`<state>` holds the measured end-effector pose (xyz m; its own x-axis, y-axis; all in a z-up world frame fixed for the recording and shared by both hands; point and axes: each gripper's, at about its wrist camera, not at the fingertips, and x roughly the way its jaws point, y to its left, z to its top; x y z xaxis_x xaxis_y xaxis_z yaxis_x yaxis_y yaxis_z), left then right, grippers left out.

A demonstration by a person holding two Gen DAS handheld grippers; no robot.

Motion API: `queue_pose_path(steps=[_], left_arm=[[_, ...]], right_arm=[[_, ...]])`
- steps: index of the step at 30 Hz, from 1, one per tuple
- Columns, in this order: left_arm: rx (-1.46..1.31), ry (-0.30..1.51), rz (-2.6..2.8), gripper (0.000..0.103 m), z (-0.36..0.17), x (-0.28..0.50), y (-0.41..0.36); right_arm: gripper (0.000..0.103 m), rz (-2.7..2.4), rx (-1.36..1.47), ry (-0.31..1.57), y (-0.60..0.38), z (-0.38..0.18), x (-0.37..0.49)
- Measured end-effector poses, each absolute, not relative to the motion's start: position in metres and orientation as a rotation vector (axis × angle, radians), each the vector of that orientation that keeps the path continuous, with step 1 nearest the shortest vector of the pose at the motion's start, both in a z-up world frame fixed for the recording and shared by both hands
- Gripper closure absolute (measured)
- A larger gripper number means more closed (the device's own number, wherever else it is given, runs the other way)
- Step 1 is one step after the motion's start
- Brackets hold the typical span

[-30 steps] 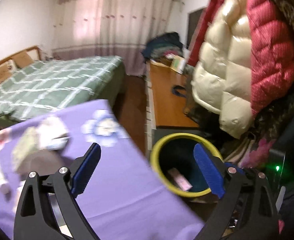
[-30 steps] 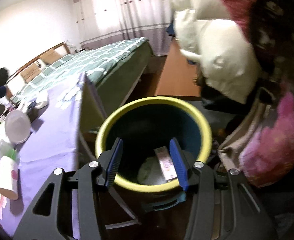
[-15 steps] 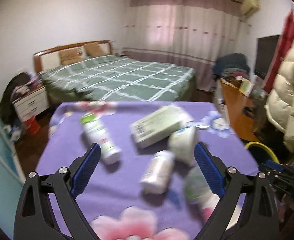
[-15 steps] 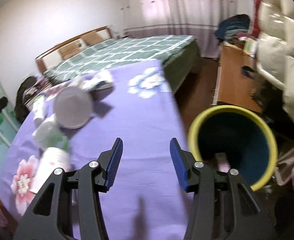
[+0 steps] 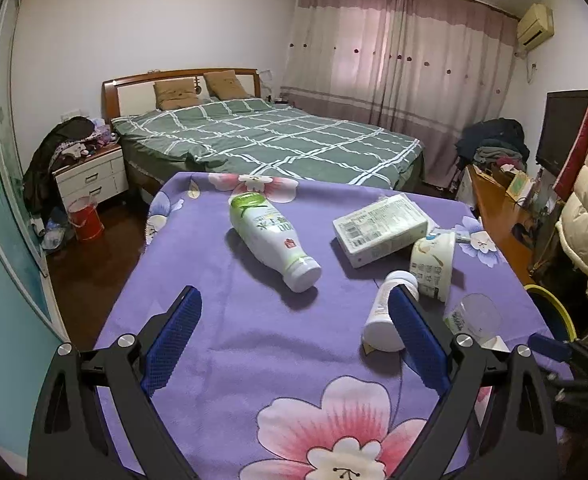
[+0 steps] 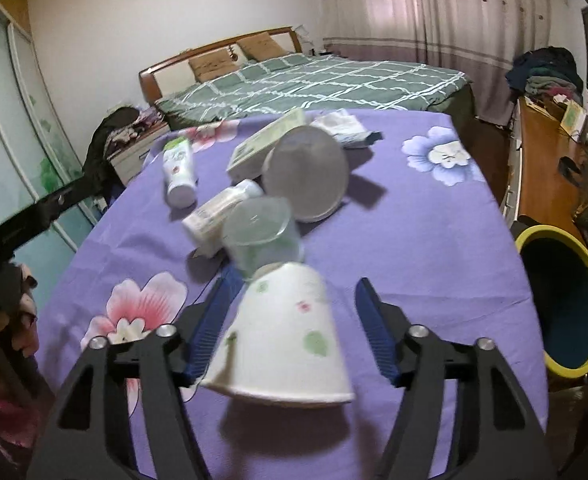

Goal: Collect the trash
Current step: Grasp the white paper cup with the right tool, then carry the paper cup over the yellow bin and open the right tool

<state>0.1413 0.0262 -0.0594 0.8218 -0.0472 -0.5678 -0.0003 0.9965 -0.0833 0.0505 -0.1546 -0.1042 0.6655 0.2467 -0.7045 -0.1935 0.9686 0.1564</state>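
R gripper [image 6: 290, 328] fingers opening around paper cup [image 6: 282, 340] lying on bench, no squeeze yet; L gripper [image 5: 294, 336] spread, empty; cup prob light, crushable, so pinching mid-wall gently.

The left tool [image 5: 294, 344] hangs wide open over the purple flowered surface [image 5: 230, 344]. Ahead lie a white bottle [image 5: 272, 242], a wrapped packet [image 5: 380, 229], a paper tub [image 5: 433, 264] and a small bottle [image 5: 386, 314] beside its right finger.
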Motion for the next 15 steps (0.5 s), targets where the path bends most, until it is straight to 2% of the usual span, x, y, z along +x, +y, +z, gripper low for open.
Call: queue_pose_path(steps=[10,15], left_arm=[[-0.069,0.602,-0.055,0.010,-0.059,0.130,0.012],[-0.068,0.601,-0.053,0.010,-0.059,0.130,0.011]], right_arm=[[0.029,0.252,0.050,0.861,-0.145,-0.124,0.052],[0.029,0.254,0.050,0.881,-0.143,-0.133,0.051]])
